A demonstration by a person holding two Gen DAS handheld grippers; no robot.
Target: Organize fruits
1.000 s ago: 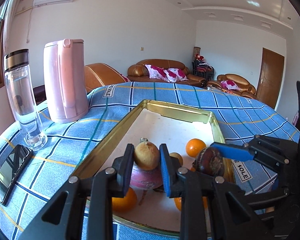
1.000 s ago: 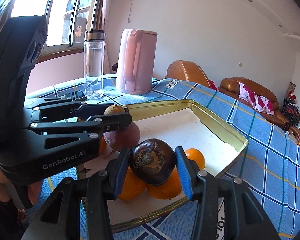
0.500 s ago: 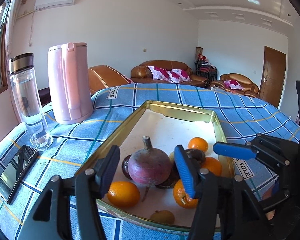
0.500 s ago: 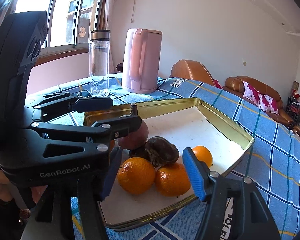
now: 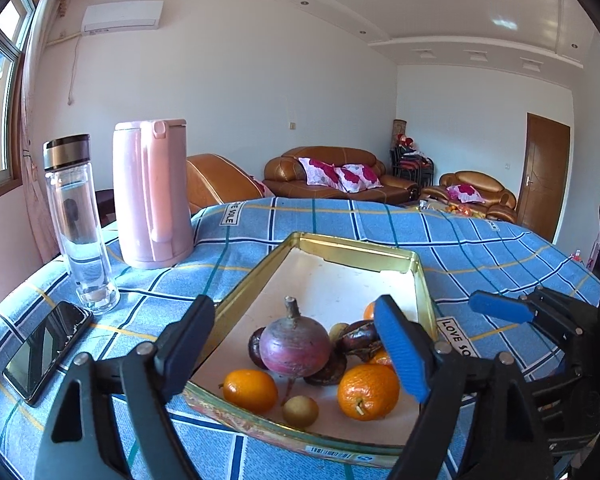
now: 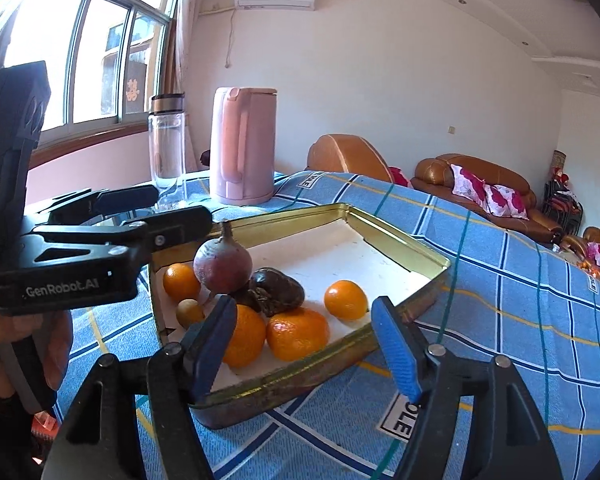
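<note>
A gold tin tray on the blue checked cloth holds a purple-red beet-like root, several oranges, dark brown fruits and a small tan fruit. My left gripper hovers at the tray's near edge, its jaws opening, with nothing pressed between the pads. My right gripper is also opening and empty, just short of the tray's rim. Its blue fingertip shows at the right in the left wrist view.
A pink kettle and a glass bottle stand left of the tray. A phone lies near the table's left edge. A hand holds the left gripper. Sofas stand behind the table.
The left gripper let go of the small tan fruit and the right of the dark fruit. Both fruits now lie in the tray. Both grippers opened wide and drew back.
</note>
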